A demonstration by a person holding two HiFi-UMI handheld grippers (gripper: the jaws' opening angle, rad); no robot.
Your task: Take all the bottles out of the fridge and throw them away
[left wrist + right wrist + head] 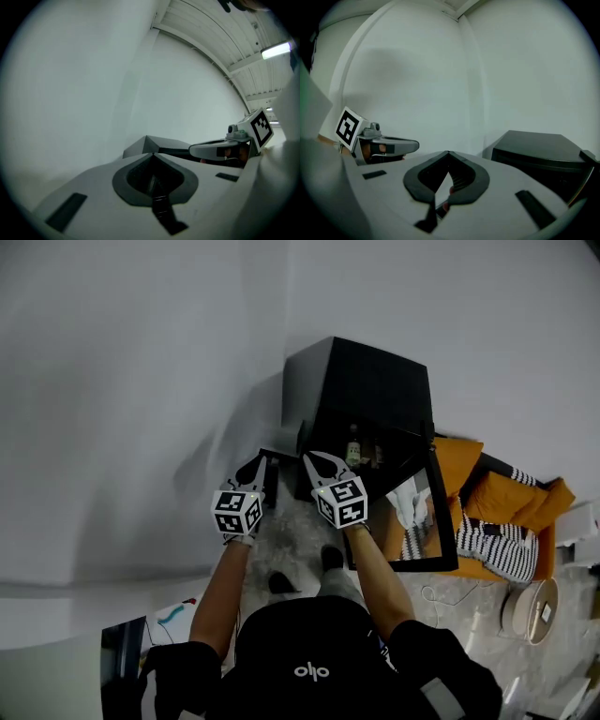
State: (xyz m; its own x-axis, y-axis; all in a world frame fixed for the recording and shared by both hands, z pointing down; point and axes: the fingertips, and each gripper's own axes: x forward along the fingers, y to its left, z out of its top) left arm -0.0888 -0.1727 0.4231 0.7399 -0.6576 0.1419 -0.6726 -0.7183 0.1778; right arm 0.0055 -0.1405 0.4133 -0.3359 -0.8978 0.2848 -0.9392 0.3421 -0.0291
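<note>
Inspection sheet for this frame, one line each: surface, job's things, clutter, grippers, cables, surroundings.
Surface: pale marbled floor; the person's feet stand on it in front of the fridge.
Job's things: black fridge, door swung open; at least two bottles upright inside. No bin seen.
Clutter: orange cushions and striped cloth right of the fridge; a round wooden item beyond them.
Grippers: left gripper shut, empty; right gripper shut, empty; both held up before the fridge, touching nothing.
Cables: thin pale cable on the floor near the door.
Surroundings: plain white walls.
</note>
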